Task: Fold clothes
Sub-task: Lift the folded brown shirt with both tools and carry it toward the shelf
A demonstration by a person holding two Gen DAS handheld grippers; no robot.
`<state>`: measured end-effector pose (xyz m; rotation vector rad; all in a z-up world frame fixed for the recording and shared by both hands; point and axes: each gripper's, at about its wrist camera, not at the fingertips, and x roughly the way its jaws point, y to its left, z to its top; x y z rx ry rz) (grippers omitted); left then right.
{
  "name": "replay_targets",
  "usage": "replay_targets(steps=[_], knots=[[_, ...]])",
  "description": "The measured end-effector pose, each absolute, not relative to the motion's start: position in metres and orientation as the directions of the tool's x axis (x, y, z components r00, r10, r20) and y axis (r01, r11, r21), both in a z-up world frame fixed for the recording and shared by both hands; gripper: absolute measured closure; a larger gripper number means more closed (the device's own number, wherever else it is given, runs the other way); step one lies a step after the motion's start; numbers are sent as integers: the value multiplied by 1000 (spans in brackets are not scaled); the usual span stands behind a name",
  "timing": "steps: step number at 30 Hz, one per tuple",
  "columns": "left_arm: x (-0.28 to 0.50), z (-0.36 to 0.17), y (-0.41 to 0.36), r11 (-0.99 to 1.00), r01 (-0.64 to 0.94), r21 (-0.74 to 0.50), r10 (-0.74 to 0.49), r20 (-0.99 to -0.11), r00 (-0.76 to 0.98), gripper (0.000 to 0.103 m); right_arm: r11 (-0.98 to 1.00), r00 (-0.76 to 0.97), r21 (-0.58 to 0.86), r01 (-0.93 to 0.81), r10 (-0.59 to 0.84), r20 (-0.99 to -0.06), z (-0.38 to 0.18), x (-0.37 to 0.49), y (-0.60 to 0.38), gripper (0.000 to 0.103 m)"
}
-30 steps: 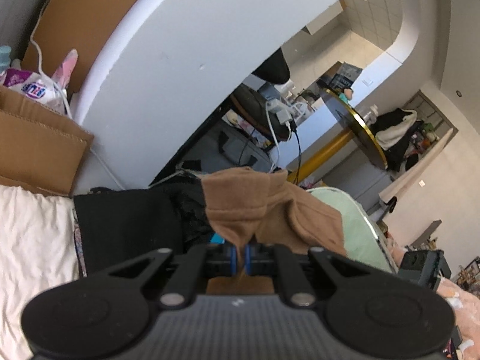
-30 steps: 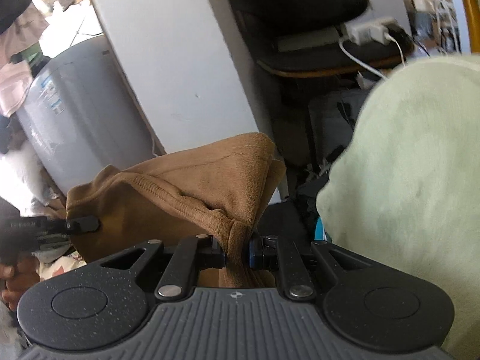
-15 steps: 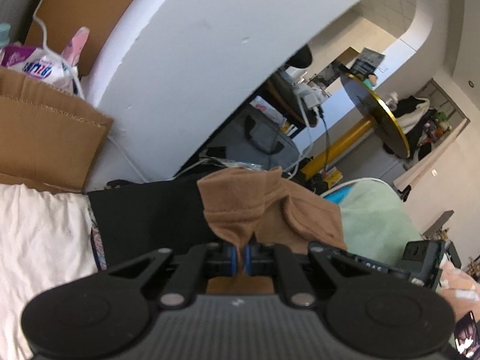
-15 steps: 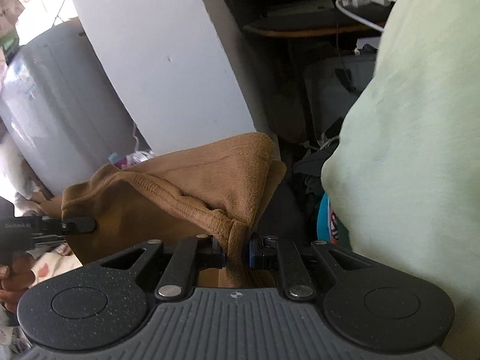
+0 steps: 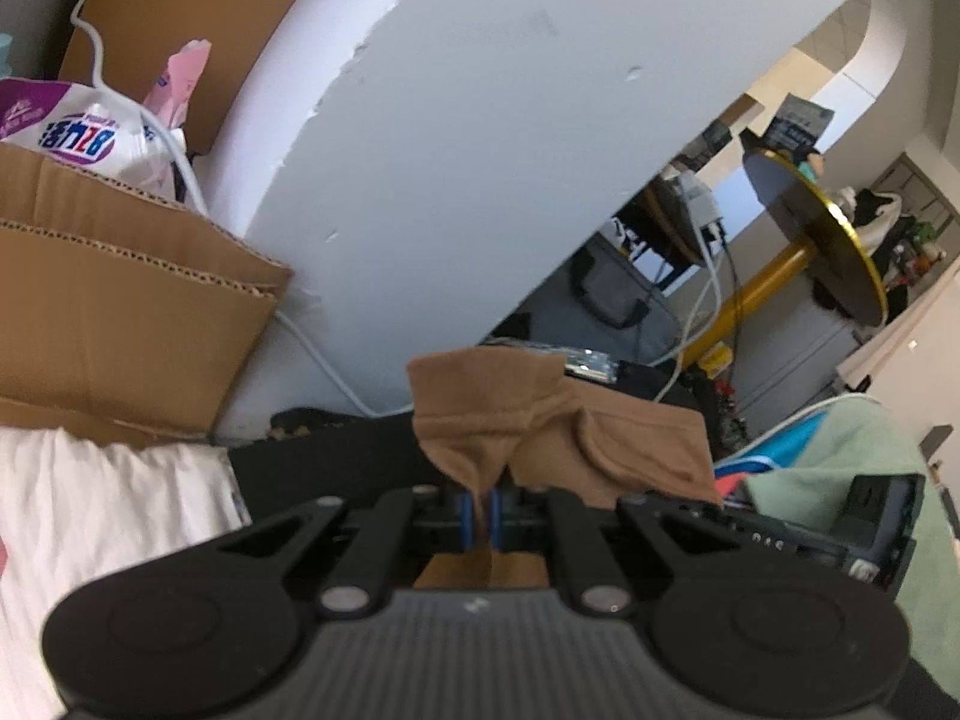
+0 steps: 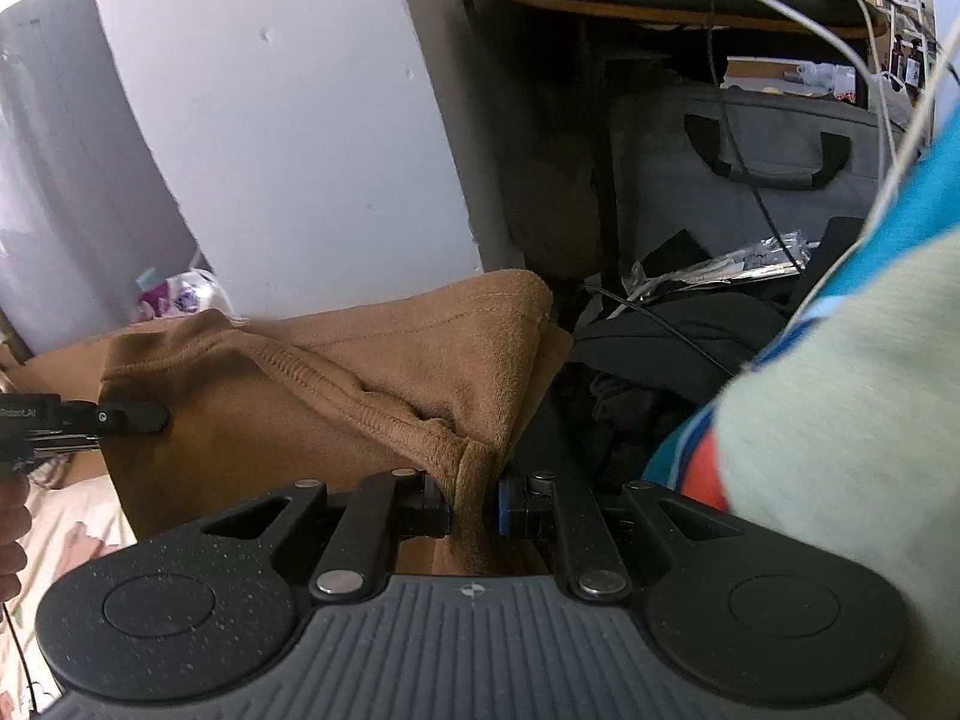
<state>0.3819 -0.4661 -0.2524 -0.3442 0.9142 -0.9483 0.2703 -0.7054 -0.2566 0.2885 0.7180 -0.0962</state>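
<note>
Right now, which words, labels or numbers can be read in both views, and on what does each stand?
"Robot.AI": black body of the left gripper, which grips the brown fleece garment; its start is cut off.
Large blue letters on the purple and white plastic bag: upside down, not legible.
Pale letters on the right gripper's black body: too blurred.

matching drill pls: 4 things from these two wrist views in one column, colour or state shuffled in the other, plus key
Things:
1. garment
2. left gripper
3. round tabletop
4. blanket

Colour or state:
A. pale green
B. gold-rimmed, on a yellow post
C. brown, pinched at two edges
D. shut on fabric

Pairs: 1-C, 2-D, 3-B, 4-A. The right gripper is the second pinch on the garment.
</note>
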Motion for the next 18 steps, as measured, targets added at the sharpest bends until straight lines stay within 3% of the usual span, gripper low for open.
replay_targets(steps=[18], knots=[[438, -329, -491, 626, 551, -551, -763, -579, 288, 97, 975, 697, 95, 200, -73, -714, -336, 334, -714, 89]])
